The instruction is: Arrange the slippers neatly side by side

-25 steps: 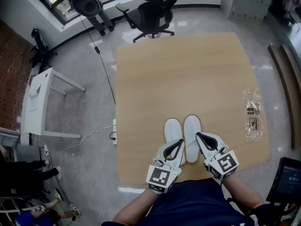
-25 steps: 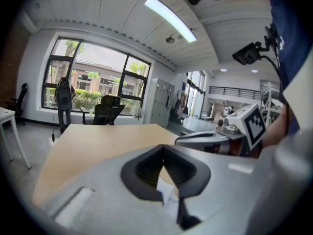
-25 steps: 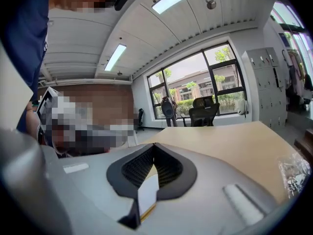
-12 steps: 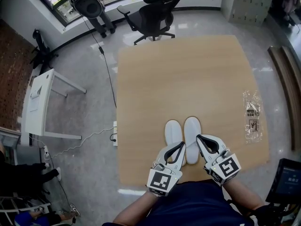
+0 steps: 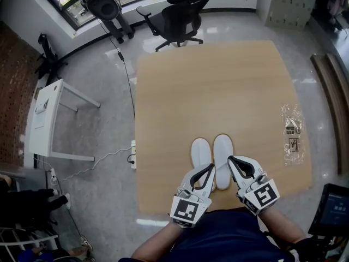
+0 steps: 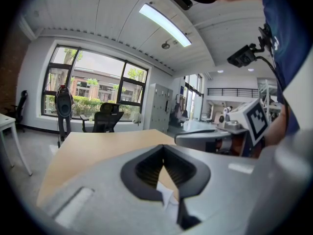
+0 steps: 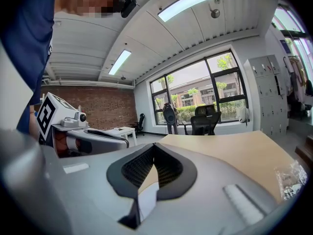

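I read two flat white slippers, the left slipper (image 5: 200,153) and the right slipper (image 5: 222,149), lying on the light wooden worktop (image 5: 218,86) close to its near edge. They lie parallel, side by side, long edges touching or just apart, toes pointing away from the operator. The right slipper's toe reaches slightly further up the worktop than the left one's. The left claw (image 5: 210,168) is fully closed, its two grey jaws meeting at the tip, and it has hold of nothing. In the head view its tip lies over the heel end of the left slipper; I cannot tell whether it touches. The left gripper view confirms the closure: the left claw (image 6: 164,150) has its black ribbed pads (image 6: 146,168) drawn together at the apex, with bare worktop ahead. The right claw (image 5: 230,159) is likewise fully closed and holds nothing, its tip just beside the outer edge of the right slipper near the heel. In the right gripper view the right claw (image 7: 154,147) shows both jaws meeting at the tip. A small patch of white shows low in the window between each pair of pads. A crumpled clear plastic bag (image 5: 293,131) lies well apart from the slippers near the worktop's right edge. A black office chair (image 5: 177,12) stands beyond the far edge, and a white side table (image 5: 46,119) stands on the grey floor at the left
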`<state>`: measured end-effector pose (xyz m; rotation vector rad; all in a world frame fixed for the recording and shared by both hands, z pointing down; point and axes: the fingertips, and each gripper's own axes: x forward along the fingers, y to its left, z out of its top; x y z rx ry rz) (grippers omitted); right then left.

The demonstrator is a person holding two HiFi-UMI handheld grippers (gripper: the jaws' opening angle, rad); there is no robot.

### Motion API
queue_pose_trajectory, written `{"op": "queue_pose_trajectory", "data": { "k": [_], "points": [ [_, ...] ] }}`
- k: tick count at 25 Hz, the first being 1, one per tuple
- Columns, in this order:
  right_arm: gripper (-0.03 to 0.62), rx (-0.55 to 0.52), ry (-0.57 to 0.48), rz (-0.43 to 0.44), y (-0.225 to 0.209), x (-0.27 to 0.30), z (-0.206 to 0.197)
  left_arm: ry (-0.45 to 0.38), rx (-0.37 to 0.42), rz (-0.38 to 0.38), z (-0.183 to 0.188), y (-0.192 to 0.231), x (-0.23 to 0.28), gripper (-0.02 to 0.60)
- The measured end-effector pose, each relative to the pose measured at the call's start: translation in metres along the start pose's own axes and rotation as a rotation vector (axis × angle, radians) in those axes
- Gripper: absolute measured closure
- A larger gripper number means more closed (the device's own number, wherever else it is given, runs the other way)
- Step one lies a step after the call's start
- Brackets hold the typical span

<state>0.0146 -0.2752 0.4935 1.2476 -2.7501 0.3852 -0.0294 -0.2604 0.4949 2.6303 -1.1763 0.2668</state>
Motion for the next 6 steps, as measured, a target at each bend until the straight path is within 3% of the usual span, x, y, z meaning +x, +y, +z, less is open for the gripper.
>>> {"op": "queue_pose_trajectory", "data": {
  "k": [6],
  "points": [
    [0.583, -0.004, -0.005, -0.001, -0.0007, -0.0018, -0.0003, -0.002, -0.005, 0.004, -0.0017, -0.0008, 0.0004, 0.578]
  ]
}}
